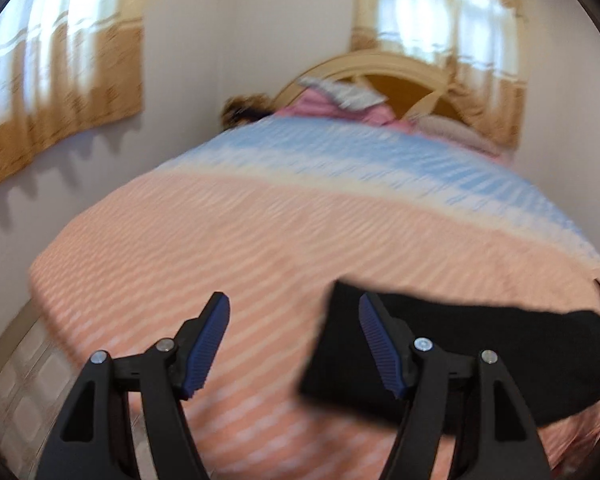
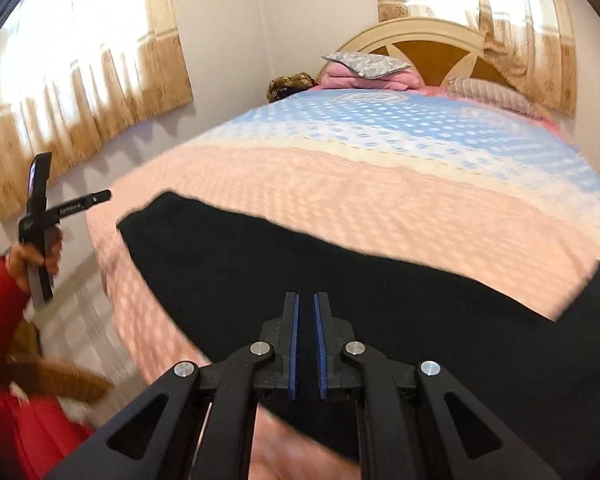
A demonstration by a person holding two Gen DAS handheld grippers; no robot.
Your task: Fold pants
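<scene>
Bright daylight thru curtained windows (image 1: 56, 76) on left wall and behind headboard (image 2: 432, 40); panes blown out to white, detail lost. Soft scalloped curtain shadows (image 1: 40, 184) on wall below left window. Left-wrist view heavily motion-blurred: bedspread (image 1: 284, 240) pattern smeared into streaks, pillows (image 1: 340, 98) at far end mushy. Right-wrist view sharper at centre, dots on bedspread readable, but floor (image 2: 80, 312) and bed edge at lower left smeared. Black pants (image 2: 340, 276) w/o visible texture, crushed to flat dark. Strong fisheye bending: walls and bed bulging, dark vignette in corners of both views.
</scene>
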